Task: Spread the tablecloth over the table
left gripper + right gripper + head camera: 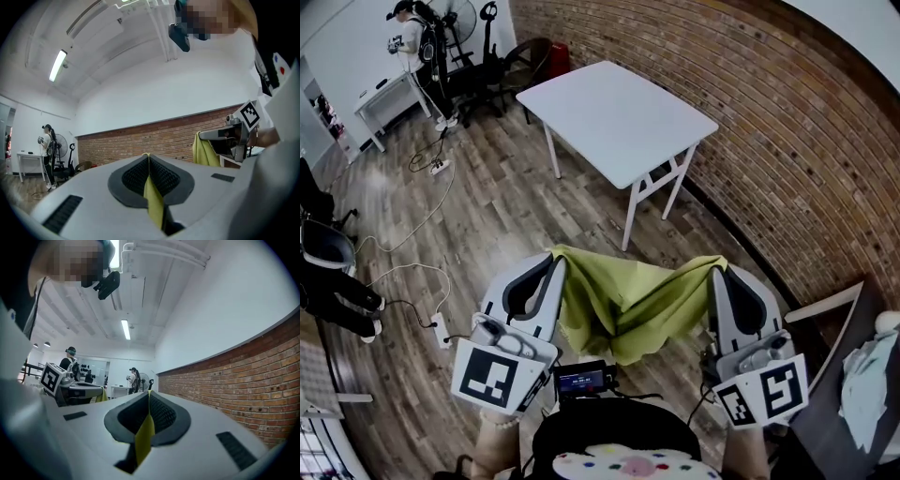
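The room has a wood-plank floor (534, 216) with a brick wall (769, 122) along its right side.

**Nearest the operator**
- The left gripper (555, 262) has its jaws fully closed. They pinch a thin fold of the yellow-green tablecloth (628, 305) between the ribbed pads.
- The right gripper (717, 272) is clamped the same way on the opposite upper edge.
- The tablecloth hangs in the air between the two grippers. It sags in a bunched drape in front of the operator, well apart from the table.

**Farther out**
- The white table (619, 117) stands bare, close to the brick wall.
- A cable (412, 225) and a power strip (441, 328) lie on the floor to the left.

**Probable faults and causes**
1. Loss of grip. Each gripper holds only a narrow fold, so a sharp cast is likely to pull the fabric out and drop that edge to the floor.
2. Folded landing. The cloth is gathered and slack, and if the grippers are not drawn apart before laying it, it probably settles creased or doubled.
3. Snagging. The low-hanging middle may catch the table's near corner and drag the cloth askew.
4. Off-centre cover. With the wall close behind the table, the far edge is hard to reach and overhang may end up uneven.
5. Tripping. The cable is a hazard if the approach drifts left.
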